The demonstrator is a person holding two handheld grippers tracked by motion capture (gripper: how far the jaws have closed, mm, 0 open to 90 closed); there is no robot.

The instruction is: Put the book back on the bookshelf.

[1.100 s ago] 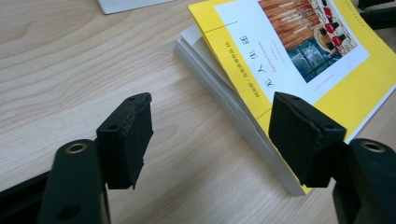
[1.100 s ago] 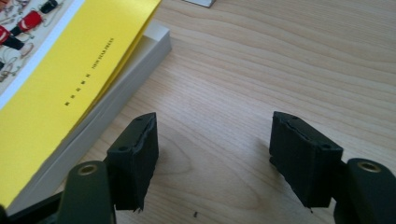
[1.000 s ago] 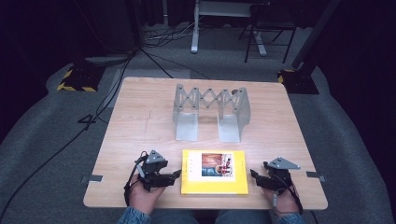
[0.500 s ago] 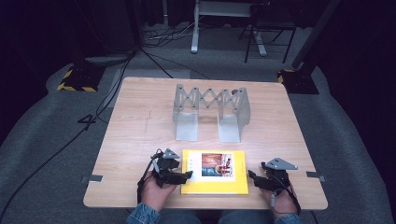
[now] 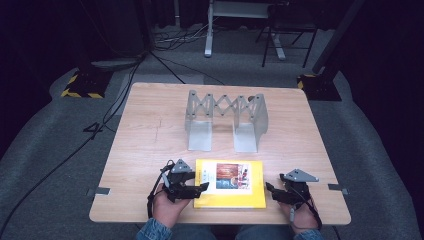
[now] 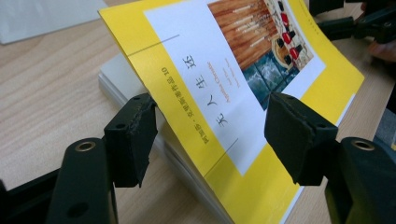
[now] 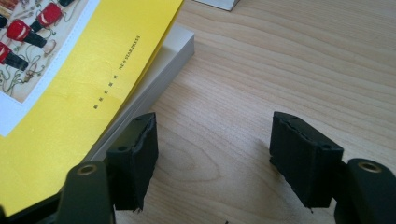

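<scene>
1. Yellow book (image 5: 231, 183) lies flat at the 6 o'clock edge of the wooden bench (image 5: 150, 135), between the two grippers; its front cover is lifted and curling away from the white page block.
2. Left gripper (image 5: 199, 189) sits at the book's 9 o'clock edge. Its fingers (image 6: 133, 135) have just been closing and now straddle the raised cover, one below and one above, without pressing on it.
3. Right gripper (image 5: 270, 190) waits just off the book's 3 o'clock edge, fingers (image 7: 135, 154) fairly wide around bare wood, holding nothing.
4. Judged step: catching the cover or the book's edge for a lift. The next move seems to call for the left fingers to close further on the thin cover, or reach deeper under the whole block.
5. Cover looks glossy, thin and flexible; the pages form a thick matte slab. A grey metal expanding bookend rack (image 5: 225, 120) stands at 12 o'clock, well apart.
</scene>
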